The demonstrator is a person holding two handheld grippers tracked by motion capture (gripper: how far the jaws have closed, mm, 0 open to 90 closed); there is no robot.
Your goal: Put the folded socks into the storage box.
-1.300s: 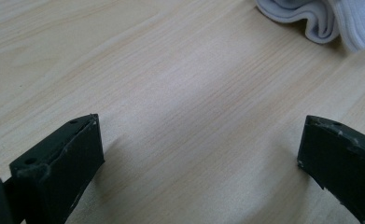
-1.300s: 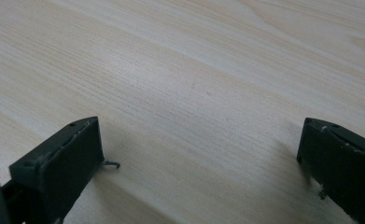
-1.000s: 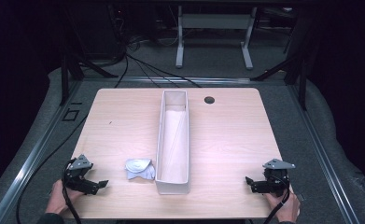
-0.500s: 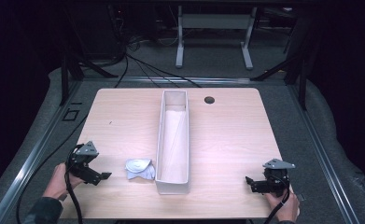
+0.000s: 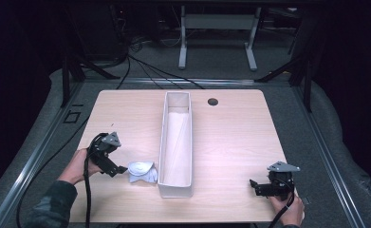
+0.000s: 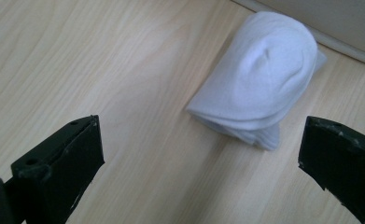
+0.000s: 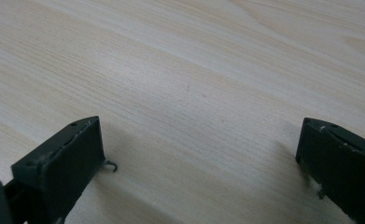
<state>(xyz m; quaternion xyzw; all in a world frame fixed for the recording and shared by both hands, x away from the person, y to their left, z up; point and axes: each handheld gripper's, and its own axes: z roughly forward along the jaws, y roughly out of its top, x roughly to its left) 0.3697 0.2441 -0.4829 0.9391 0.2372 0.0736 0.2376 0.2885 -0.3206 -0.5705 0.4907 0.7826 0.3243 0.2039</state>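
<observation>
A light wooden tabletop (image 5: 230,142) carries a long, narrow white bin (image 5: 176,142) running from the near edge toward the far side, open at the top. Just beside the bin's near left wall lies a rolled pair of white socks (image 5: 142,172), close to the wall without clearly touching it. The left claw (image 5: 119,168) sits low over the tabletop just left of the socks, its jaws spread wide; in the left gripper view the socks (image 6: 259,77) lie ahead between the two jaws, untouched. The right claw (image 5: 254,184) rests near the near right corner, well apart from the bin, jaws also wide over bare wood. A small dark round hole (image 5: 213,101) marks the far side.
</observation>
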